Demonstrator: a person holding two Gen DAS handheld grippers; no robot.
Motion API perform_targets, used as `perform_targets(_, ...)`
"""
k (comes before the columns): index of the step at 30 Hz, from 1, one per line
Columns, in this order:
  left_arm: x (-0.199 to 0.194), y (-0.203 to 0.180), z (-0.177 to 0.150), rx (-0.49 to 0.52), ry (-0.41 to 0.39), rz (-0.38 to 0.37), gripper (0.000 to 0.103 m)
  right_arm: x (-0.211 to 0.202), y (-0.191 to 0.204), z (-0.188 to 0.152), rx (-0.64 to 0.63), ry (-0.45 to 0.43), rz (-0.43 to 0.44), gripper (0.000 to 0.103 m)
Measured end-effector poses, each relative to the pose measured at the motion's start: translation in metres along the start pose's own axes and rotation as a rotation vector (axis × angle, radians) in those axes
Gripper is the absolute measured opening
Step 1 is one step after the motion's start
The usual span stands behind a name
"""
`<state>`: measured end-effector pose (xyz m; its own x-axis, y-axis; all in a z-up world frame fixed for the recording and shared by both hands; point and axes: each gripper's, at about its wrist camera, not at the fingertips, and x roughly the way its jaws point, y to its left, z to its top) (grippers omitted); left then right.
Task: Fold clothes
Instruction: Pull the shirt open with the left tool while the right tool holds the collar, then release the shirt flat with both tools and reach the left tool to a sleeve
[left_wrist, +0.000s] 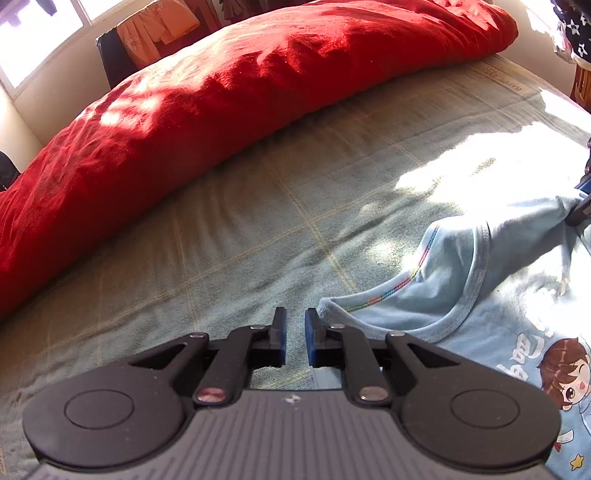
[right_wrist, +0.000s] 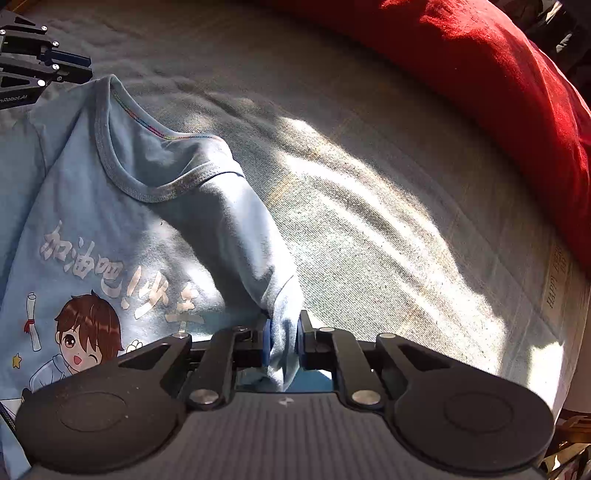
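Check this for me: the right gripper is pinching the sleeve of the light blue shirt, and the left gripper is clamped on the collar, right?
Not quite. The left gripper is open and holds nothing, as the left wrist view shows. The right gripper does pinch the shirt's sleeve.

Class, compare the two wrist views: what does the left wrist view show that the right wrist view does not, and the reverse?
Only the left wrist view: a window, orange clothing hanging by it, and the left claw open, with nothing between its fingers. Only the right wrist view: the right claw shut on the shirt's sleeve. Both: the light blue shirt, red blanket and checked bedcover.
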<state>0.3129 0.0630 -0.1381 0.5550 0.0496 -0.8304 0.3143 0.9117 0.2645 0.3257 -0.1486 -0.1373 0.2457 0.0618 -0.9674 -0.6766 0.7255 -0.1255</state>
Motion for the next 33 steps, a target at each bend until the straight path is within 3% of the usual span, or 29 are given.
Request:
perform_targets(1,0.000,-0.004,-0.002,0.005,0.008,-0.009,0.019,-0.003,0.001,-0.002,0.000,-0.004,-0.001,0.020)
perform_targets(4,-0.004,-0.011,-0.012,0.003,0.032,-0.041,0.041,-0.010,0.004,-0.004,0.011,-0.017,0.010,0.022)
perform_targets(12,-0.043,-0.016,-0.059,-0.119,0.108,-0.074,0.060,-0.031,0.022,-0.009,0.062,-0.053,0.059,0.059)
perform_targets(13,-0.050,-0.016,-0.065,-0.143,0.116,-0.079,0.062,-0.036,0.025,-0.011,0.067,-0.055,0.067,0.059)
perform_targets(18,-0.078,-0.029,-0.093,-0.267,0.155,-0.139,0.064,-0.060,0.056,-0.035,0.065,-0.060,0.103,0.072)
perform_targets(25,-0.110,-0.060,-0.128,-0.446,0.211,-0.248,0.064,-0.072,0.108,-0.079,0.003,-0.025,0.223,0.080)
perform_targets(27,-0.110,-0.071,-0.135,-0.474,0.225,-0.258,0.064,-0.072,0.122,-0.092,-0.031,-0.026,0.237,0.085)
perform_targets(33,-0.112,-0.100,-0.147,-0.528,0.229,-0.259,0.064,-0.073,0.143,-0.123,-0.087,-0.023,0.248,0.085)
